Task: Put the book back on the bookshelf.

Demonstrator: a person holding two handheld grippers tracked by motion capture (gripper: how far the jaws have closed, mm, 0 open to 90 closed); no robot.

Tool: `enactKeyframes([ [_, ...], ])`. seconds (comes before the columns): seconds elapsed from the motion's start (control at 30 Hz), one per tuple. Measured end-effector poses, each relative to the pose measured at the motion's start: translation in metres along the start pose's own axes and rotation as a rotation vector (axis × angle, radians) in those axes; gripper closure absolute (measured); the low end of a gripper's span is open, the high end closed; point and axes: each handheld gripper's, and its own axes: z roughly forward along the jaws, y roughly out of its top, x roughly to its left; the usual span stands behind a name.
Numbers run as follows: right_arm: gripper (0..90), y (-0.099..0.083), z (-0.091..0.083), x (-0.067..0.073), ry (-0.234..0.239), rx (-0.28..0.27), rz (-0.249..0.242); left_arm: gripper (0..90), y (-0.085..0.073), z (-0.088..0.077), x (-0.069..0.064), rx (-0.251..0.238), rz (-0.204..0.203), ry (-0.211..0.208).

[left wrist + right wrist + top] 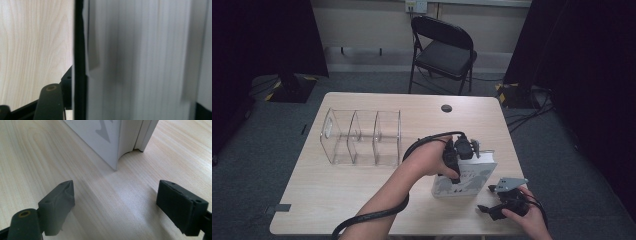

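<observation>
Nearest me, the right tool rests wide open and empty at five o'clock on the bench. Just beyond, the left tool straddles the upright book; its grip I cannot tell. Next, I judge: carry it to the clear organizer at ten o'clock.

Wooden table under a fixed overhead look. White book standing on edge at about four o'clock from the table's middle. Left gripper clamped down over the book's top edge, forearm reaching in from six o'clock, black cable trailing along it. Right gripper resting low at five o'clock, just beside the book, jaws apart with nothing between. Clear three-compartment organizer at nine o'clock, well apart from the book. Black folding chair beyond the table at twelve o'clock.
</observation>
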Motion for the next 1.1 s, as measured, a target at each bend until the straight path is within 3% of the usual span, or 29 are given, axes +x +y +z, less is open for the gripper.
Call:
enactKeyframes([
  [0.27,14.3,-0.002,0.0,0.001,-0.006,-0.017,0.006,45.3,0.001,-0.004,-0.003,0.013,0.01,0.037],
  [0.37,14.3,-0.003,0.0,0.0,-0.009,-0.029,0.005,50.2,-0.001,-0.008,-0.002,-0.003,-0.01,0.026],
  [0.57,14.2,-0.006,0.001,0.0,-0.017,-0.066,0.01,50.9,-0.003,-0.009,-0.003,-0.008,-0.022,0.029],
  [0.73,14.0,-0.011,0.002,-0.001,-0.022,-0.1,0.023,51.7,-0.005,-0.01,-0.005,-0.003,-0.07,0.039],
  [1.1,13.5,-0.011,0.001,-0.002,-0.021,-0.1,0.021,52.4,-0.01,-0.016,-0.005,0.018,-0.145,0.038],
])
